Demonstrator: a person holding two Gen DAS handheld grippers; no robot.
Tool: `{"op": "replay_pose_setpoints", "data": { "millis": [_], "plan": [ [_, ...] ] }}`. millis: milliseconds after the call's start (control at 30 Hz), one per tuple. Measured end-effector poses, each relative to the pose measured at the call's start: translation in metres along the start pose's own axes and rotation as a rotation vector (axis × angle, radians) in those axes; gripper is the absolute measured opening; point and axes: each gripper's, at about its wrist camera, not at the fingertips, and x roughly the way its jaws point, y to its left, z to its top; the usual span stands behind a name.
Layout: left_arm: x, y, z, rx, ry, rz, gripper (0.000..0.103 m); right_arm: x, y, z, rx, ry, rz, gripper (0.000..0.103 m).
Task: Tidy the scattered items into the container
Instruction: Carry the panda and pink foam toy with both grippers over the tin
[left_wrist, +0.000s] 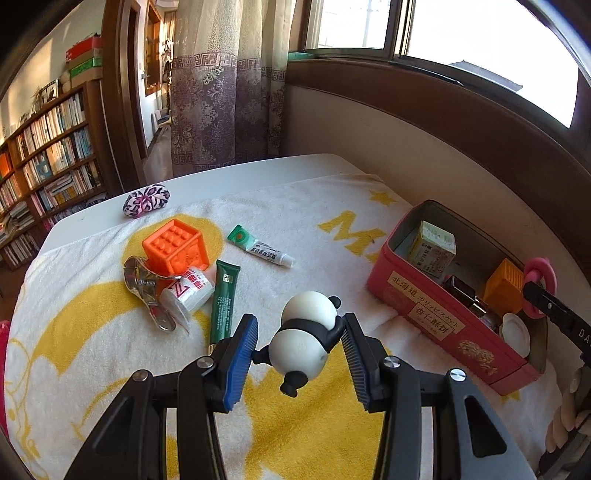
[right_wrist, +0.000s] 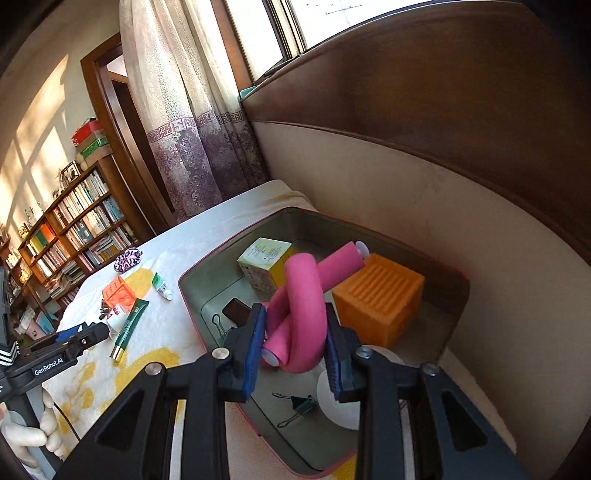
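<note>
The left gripper (left_wrist: 300, 345) clamped a panda toy (left_wrist: 308, 332) above the towel (left_wrist: 325, 229), while the right gripper (right_wrist: 295, 345) gripped a knotted pink foam roller (right_wrist: 304, 299) over the open pink tin (right_wrist: 458, 291) on the desk.

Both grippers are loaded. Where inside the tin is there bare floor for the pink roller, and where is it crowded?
Inside the pink tin, bare floor lies between the green-yellow carton, the dark item and the orange cube, under the pink foam roller. The near end is crowded: white lid, binder clip.
</note>
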Motion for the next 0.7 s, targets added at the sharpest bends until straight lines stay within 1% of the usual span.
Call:
{"op": "replay_pose_setpoints", "data": {
  "millis": [200, 333, 533, 567, 700],
  "plan": [
    [-0.002, -0.047, 0.014, 0.083, -0.009, -0.036, 0.048, -0.006, -0.008, -0.002, -0.005, -0.014, -0.004, 0.034],
    [-0.002, -0.075, 0.024, 0.122, -0.018, -0.063, 0.048, -0.005, -0.016, -0.002, 0.023, -0.010, 0.004, 0.034],
    [0.007, -0.116, 0.035, 0.171, -0.023, -0.122, 0.048, -0.008, -0.025, -0.001, 0.035, -0.015, -0.013, 0.034],
    [0.010, -0.121, 0.036, 0.174, -0.020, -0.134, 0.048, -0.008, -0.026, 0.001, 0.035, -0.016, -0.012, 0.036],
    [0.023, -0.133, 0.040, 0.163, 0.000, -0.173, 0.048, -0.011, -0.032, 0.001, 0.044, -0.031, -0.018, 0.057]
  ]
}}
